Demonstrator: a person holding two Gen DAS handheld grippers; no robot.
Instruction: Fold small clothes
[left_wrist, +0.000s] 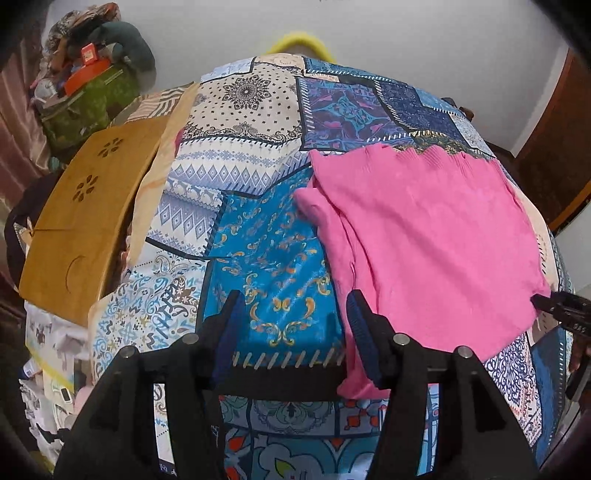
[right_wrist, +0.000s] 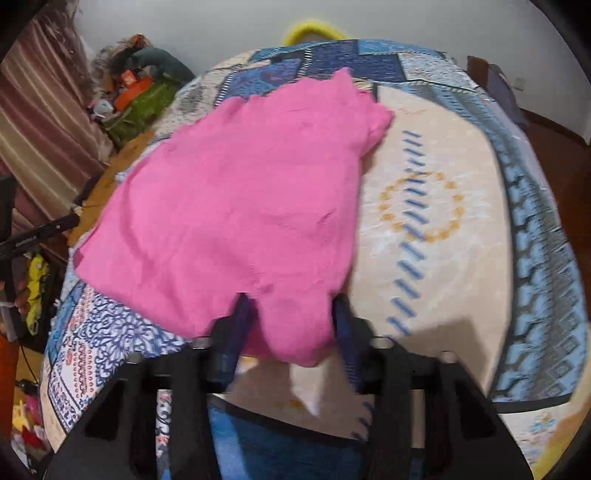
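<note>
In the left wrist view the left gripper (left_wrist: 295, 306) hovers with jaws wide and nothing between them beside the pink garment (left_wrist: 424, 240) lying on the patchwork bedspread (left_wrist: 240, 155), while in the right wrist view the right gripper (right_wrist: 291, 314) straddles the garment's near edge, jaws wide apart.

Pink knit top (left_wrist: 424, 236) spread flat on patchwork bedspread (left_wrist: 258, 258). Left gripper (left_wrist: 293, 314) open beside its left edge; right gripper (left_wrist: 561, 310) at its right corner.
</note>
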